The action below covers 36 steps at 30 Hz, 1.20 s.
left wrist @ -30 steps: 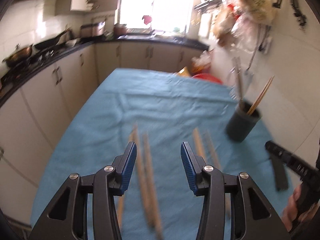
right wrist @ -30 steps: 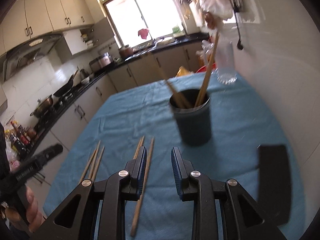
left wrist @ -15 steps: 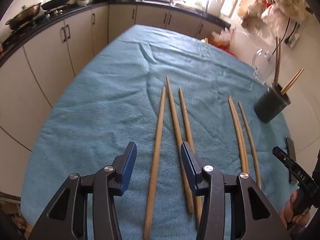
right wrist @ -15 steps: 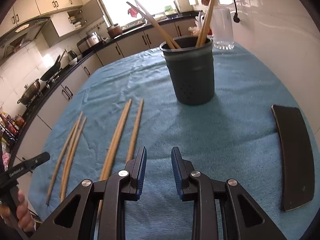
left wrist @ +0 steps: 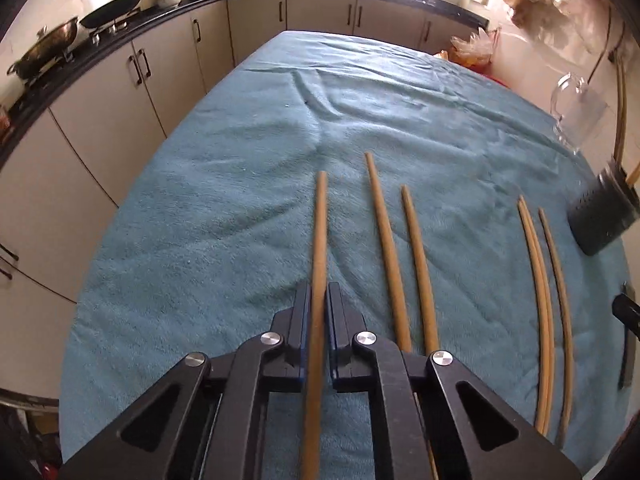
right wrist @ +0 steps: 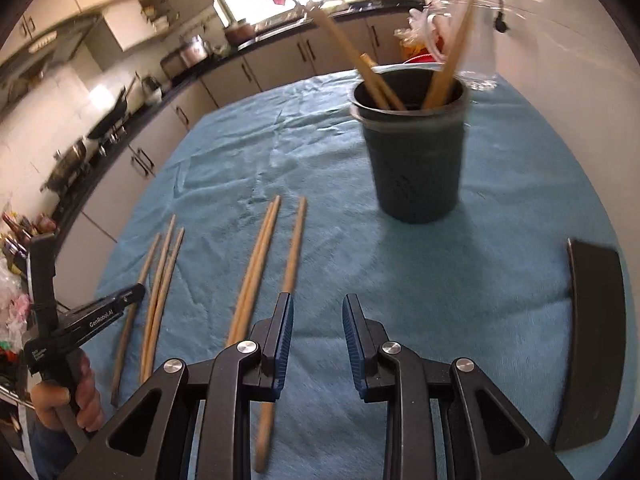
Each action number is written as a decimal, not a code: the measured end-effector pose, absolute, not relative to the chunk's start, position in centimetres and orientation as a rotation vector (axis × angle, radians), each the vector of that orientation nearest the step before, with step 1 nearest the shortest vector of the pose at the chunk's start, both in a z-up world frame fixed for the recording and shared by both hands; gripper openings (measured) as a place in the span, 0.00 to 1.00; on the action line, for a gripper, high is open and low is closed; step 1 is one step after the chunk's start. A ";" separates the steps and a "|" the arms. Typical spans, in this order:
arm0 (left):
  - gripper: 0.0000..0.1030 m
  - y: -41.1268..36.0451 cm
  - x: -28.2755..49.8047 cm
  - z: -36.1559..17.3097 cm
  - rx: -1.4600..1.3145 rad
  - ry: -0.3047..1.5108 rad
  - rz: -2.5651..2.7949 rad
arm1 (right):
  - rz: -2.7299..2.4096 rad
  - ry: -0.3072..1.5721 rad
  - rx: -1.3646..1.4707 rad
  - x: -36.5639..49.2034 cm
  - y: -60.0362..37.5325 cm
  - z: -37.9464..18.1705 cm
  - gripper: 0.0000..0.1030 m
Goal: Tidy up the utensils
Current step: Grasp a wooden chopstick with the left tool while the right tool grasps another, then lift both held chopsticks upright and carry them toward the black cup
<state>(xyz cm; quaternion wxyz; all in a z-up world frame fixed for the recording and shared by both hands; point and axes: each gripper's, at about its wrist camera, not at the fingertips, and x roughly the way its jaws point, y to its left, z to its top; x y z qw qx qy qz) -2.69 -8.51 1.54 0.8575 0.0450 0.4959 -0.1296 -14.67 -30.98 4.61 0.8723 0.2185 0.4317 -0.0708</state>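
Note:
Several wooden chopsticks lie lengthwise on the blue cloth (left wrist: 240, 184). My left gripper (left wrist: 319, 296) is shut on the leftmost chopstick (left wrist: 320, 232), low at the cloth. Two more chopsticks (left wrist: 384, 232) lie just to its right, and another group (left wrist: 536, 264) lies further right. The dark utensil holder (right wrist: 416, 160) stands upright with chopsticks in it; it also shows in the left wrist view (left wrist: 600, 220). My right gripper (right wrist: 318, 320) is open and empty above the cloth, beside a chopstick (right wrist: 294, 248) on its left. The left gripper (right wrist: 120, 300) shows at the left.
A black flat object (right wrist: 592, 332) lies on the cloth at the right. A clear glass jug (left wrist: 576, 112) stands behind the holder by the white wall. Kitchen cabinets and a stove with pans (left wrist: 52, 48) line the left and far side.
My left gripper has dropped to the cloth and closed on the leftmost chopstick. My right gripper has opened wider and pulled back a little from the holder.

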 end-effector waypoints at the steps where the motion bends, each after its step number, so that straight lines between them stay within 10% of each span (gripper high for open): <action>1: 0.07 -8.3 -2.6 1.5 0.090 1.040 -0.281 | -0.145 0.918 0.454 -13.7 -30.7 4.8 0.27; 21: 0.06 -8.1 -1.2 1.7 0.084 1.071 -0.337 | -0.258 1.195 0.309 -2.9 -28.4 0.9 0.07; 36: 0.06 -5.1 -5.8 10.4 -0.114 0.859 -0.441 | -0.130 0.707 0.337 -12.9 -26.8 11.6 0.07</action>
